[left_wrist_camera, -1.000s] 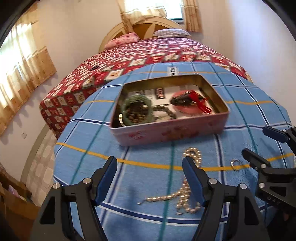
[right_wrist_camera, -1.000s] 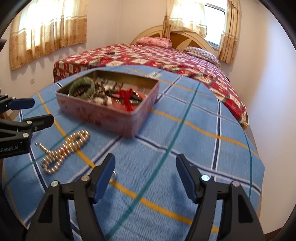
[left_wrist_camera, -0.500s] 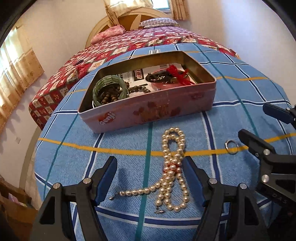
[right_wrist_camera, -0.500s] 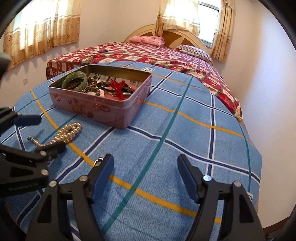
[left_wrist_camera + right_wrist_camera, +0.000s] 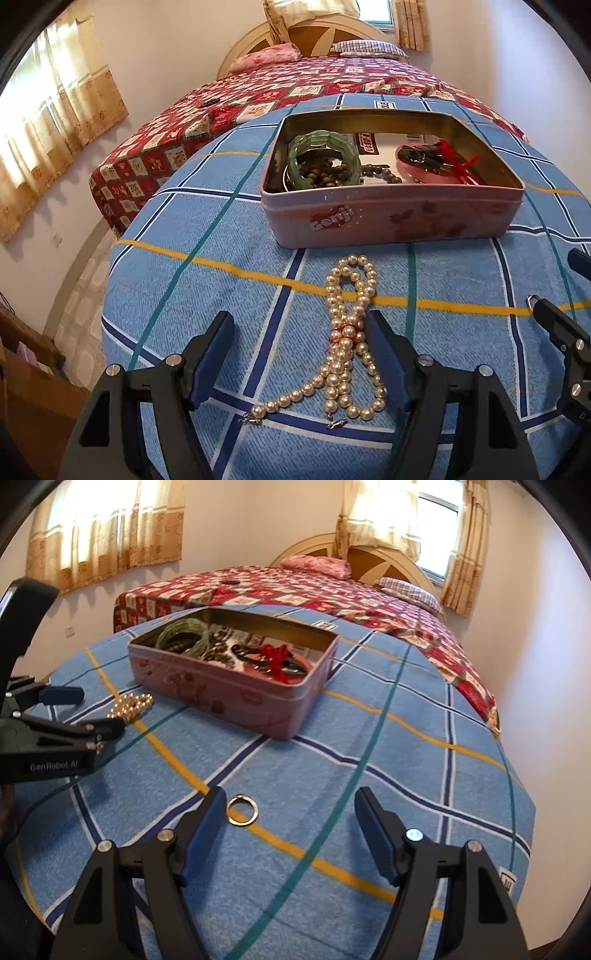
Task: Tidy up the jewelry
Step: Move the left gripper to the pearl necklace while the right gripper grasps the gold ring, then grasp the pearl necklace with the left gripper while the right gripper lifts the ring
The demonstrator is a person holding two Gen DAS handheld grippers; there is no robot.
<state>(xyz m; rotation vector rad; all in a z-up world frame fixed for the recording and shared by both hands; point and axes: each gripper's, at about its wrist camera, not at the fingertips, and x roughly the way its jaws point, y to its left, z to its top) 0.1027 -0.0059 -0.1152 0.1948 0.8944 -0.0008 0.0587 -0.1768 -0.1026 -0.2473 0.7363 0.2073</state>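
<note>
A white pearl necklace [image 5: 347, 332] lies twisted on the blue checked cloth [image 5: 207, 280]. My left gripper [image 5: 299, 321] is open just above it, with the strand between the fingers, close to the right finger and untouched. A small silver ring [image 5: 242, 809] lies on the cloth between the fingers of my right gripper [image 5: 291, 797], near its left finger. That gripper's jaws are closing and no pad presses on the ring. The open pink tin [image 5: 388, 218] behind holds a green bangle [image 5: 325, 147], dark beads and a pink dish with a red ribbon [image 5: 458, 162].
The cloth-covered table drops off at its round edge [image 5: 524, 801] on the right and near sides. A bed with a red patterned quilt [image 5: 295, 88] stands behind the tin. My left gripper [image 5: 98, 710] reaches in at the left of the right wrist view, beside the pearls [image 5: 131, 705].
My left gripper has come down and forward over the pearls, which now sit between its fingers. The ring has come out from behind the right gripper's left finger and lies between the jaws.
</note>
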